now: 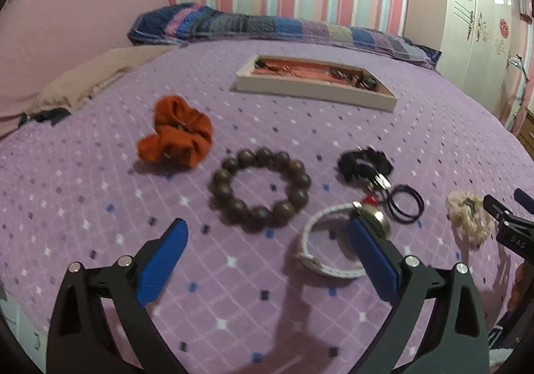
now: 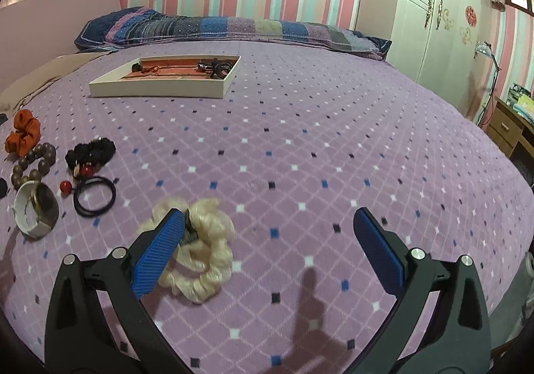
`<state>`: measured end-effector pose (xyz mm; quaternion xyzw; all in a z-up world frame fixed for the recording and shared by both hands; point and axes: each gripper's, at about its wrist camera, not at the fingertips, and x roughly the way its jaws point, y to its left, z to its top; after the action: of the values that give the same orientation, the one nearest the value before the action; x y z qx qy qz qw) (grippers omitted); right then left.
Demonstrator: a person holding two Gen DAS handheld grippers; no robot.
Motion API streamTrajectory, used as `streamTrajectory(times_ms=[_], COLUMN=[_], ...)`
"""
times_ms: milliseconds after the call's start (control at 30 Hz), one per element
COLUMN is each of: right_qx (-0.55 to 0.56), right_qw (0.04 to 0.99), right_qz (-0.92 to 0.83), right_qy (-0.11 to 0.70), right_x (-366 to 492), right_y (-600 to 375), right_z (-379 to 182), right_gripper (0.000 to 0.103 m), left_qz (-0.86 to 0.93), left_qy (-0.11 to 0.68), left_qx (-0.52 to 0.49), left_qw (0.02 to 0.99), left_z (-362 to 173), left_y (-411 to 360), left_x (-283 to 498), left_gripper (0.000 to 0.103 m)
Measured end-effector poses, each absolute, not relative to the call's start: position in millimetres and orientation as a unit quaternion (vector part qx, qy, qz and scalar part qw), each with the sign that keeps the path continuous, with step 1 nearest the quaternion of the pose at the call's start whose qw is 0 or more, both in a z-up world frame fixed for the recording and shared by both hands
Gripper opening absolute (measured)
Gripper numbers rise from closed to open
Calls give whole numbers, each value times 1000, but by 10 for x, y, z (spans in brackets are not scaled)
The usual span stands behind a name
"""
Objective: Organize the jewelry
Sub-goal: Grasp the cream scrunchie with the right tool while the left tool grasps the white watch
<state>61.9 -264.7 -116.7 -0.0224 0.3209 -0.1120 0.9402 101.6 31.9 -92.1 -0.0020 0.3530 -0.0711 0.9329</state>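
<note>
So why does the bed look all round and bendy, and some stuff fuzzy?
Both wrist views use fisheye lenses, so the bed bulges and the corners go dark. Left view: the beads, scrunchie and tray are a bit blurry. Right view: the tray is sharper, and claw shadows fall near the bottom edge.

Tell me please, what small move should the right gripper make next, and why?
Probably shift a little to its left and lower, so the cream scrunchie sits between the fingers. The right gripper is open and empty, and only its left finger overlaps the scrunchie. The tray waits farther back.
</note>
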Motion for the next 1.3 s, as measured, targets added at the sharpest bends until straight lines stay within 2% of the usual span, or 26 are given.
streamTrajectory(times_ms=[467,567,700,833,933,1300], right_qx=[0,7,15,24,27,23], right_qw=[937,938,938,938,939,941], right_qz=[-105,-97,-83,-71,-62,-48], right_qy=[334,334,337,337,337,333], right_x=[663,685,726,756,779,797], right_y=[-2743,-2753,-2752,-2746,-2718,-2642], right_z=[-1373,-1381,-1402,-1412,-1411,-1423], right_gripper=[98,89,79,67,58,39], left_qz=[-68,-75,-85,-88,-85,-80], left_qy=[361,365,373,374,373,370], left_qx=[16,7,3,7,17,22], left_qw=[930,928,924,923,924,925], left_z=[-1178,-1217,-1261,-1272,-1278,-1273], left_y=[177,192,179,157,126,111], left_x=[1072,1100,1150,1182,1191,1175], left_gripper=[95,94,77,70,60,44])
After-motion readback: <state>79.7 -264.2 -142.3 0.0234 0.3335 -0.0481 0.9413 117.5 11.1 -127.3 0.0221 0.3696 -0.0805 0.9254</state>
